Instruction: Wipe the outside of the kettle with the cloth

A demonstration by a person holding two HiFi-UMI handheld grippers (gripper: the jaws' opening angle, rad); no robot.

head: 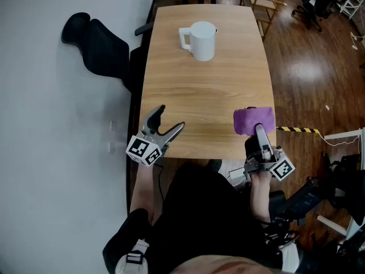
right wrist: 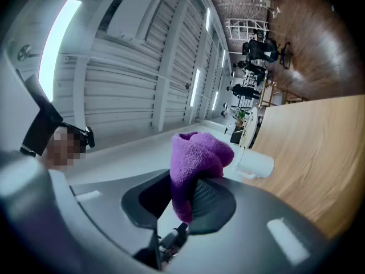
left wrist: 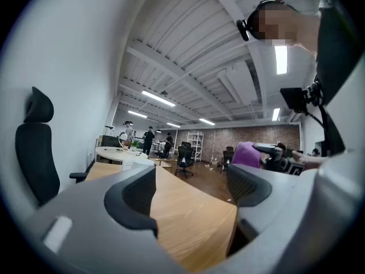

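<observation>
At the top middle of the head view, the white kettle [head: 201, 40] stands upright on the table [head: 199, 96]. At lower right, the right gripper [head: 258, 129] pinches the purple cloth [head: 251, 119]. At lower left, the left gripper [head: 171, 117] is spread, with nothing between its jaws.

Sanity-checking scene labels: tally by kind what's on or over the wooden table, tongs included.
White kettle: 1
Purple cloth: 1
Tongs: 2 (left tongs open and empty, right tongs shut on the purple cloth)
Total: 4
</observation>
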